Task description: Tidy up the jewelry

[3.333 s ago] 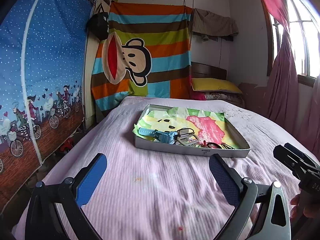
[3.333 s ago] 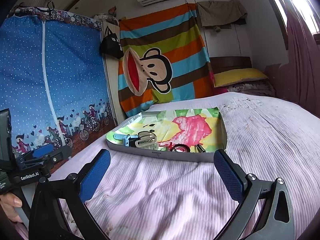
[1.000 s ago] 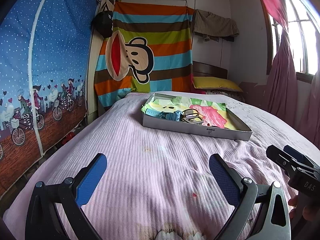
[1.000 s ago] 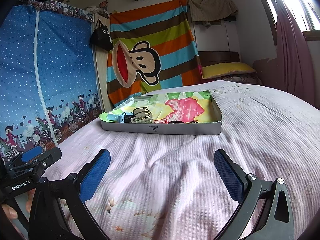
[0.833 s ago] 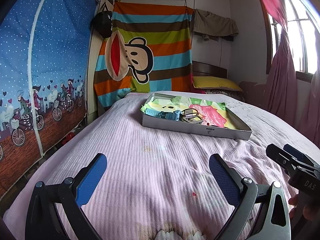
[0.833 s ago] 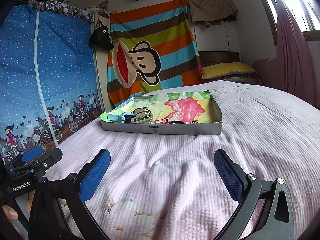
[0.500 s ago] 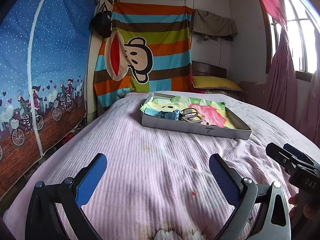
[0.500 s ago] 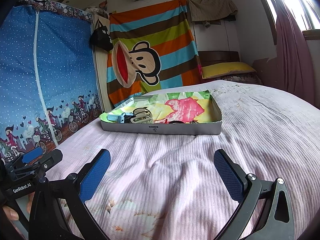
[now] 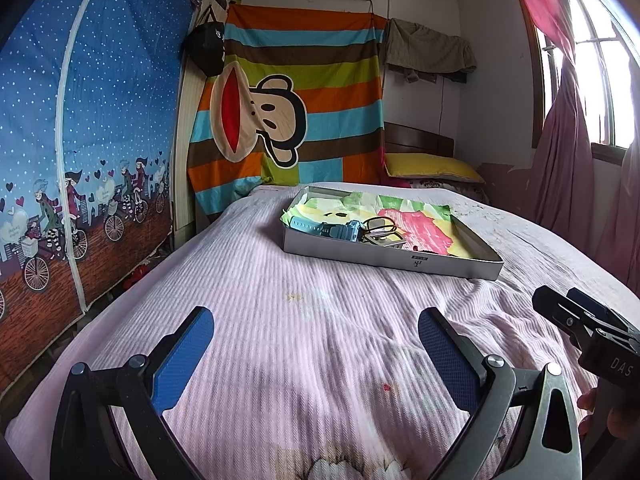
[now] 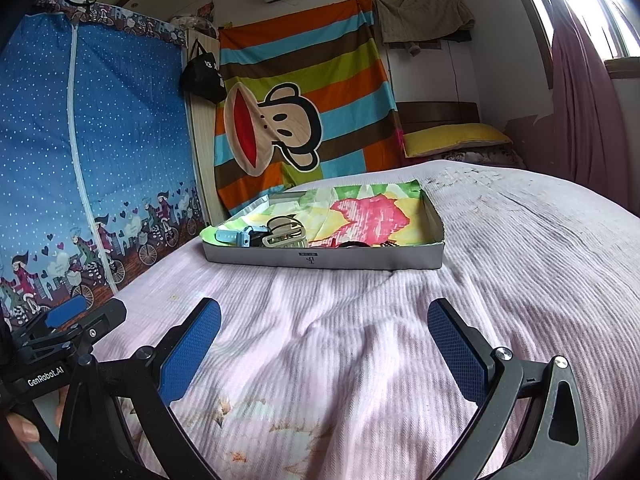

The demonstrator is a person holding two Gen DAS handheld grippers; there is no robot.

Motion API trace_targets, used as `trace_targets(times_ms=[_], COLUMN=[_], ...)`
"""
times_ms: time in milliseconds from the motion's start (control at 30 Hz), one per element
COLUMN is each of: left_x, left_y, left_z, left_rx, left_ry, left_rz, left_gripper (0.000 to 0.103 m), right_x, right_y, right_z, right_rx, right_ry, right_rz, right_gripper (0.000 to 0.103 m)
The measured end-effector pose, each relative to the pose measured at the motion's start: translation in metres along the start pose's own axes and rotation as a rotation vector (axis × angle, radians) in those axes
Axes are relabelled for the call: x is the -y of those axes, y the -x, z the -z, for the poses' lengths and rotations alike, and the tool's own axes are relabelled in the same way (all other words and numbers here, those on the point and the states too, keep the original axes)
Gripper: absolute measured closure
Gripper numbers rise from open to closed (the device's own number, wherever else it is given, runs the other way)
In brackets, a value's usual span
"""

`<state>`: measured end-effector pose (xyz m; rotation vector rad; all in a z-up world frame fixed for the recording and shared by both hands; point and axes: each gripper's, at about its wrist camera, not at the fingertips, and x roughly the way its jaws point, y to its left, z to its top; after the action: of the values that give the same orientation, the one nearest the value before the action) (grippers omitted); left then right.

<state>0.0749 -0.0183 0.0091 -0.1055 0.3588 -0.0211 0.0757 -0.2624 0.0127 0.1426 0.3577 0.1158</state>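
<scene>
A shallow grey box point(image 9: 394, 258) point(image 10: 320, 259) lined with bright patterned paper lies on the pink bedspread ahead of both grippers. Inside it lie a blue watch point(image 9: 324, 228) point(image 10: 236, 236), a beige hair claw point(image 10: 285, 232) and dark-rimmed glasses point(image 9: 379, 225); small red and dark pieces near its front wall are mostly hidden. My left gripper point(image 9: 316, 350) stands open over bare bedspread, well short of the box. My right gripper point(image 10: 324, 340) is open too, with nothing between its fingers. Each gripper shows at the edge of the other's view.
The bed point(image 9: 280, 320) falls away at its left edge beside a blue fabric wardrobe point(image 9: 80, 140). A striped monkey cloth point(image 9: 296, 108) hangs on the far wall, a yellow pillow point(image 9: 432, 170) lies behind the box, pink curtains point(image 9: 568, 152) hang on the right.
Since 3.3 s ago both grippers pulled back from the box and sit lower. Over the last second they barely moved and stayed open.
</scene>
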Motion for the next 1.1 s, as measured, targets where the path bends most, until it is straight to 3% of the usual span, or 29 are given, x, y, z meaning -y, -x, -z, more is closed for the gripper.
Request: trace_targets(times_ms=[1100], left_x=[-0.001], left_y=[0.0016], left_z=[0.0001], left_rx=[-0.003], left_ry=[0.008], left_rz=[0.001], left_gripper=[0.0], right_x=[-0.0015], right_y=[-0.0004], right_z=[0.0003], right_rx=[-0.008], right_ry=[-0.005], right_rz=[-0.009], right_gripper=[0.002])
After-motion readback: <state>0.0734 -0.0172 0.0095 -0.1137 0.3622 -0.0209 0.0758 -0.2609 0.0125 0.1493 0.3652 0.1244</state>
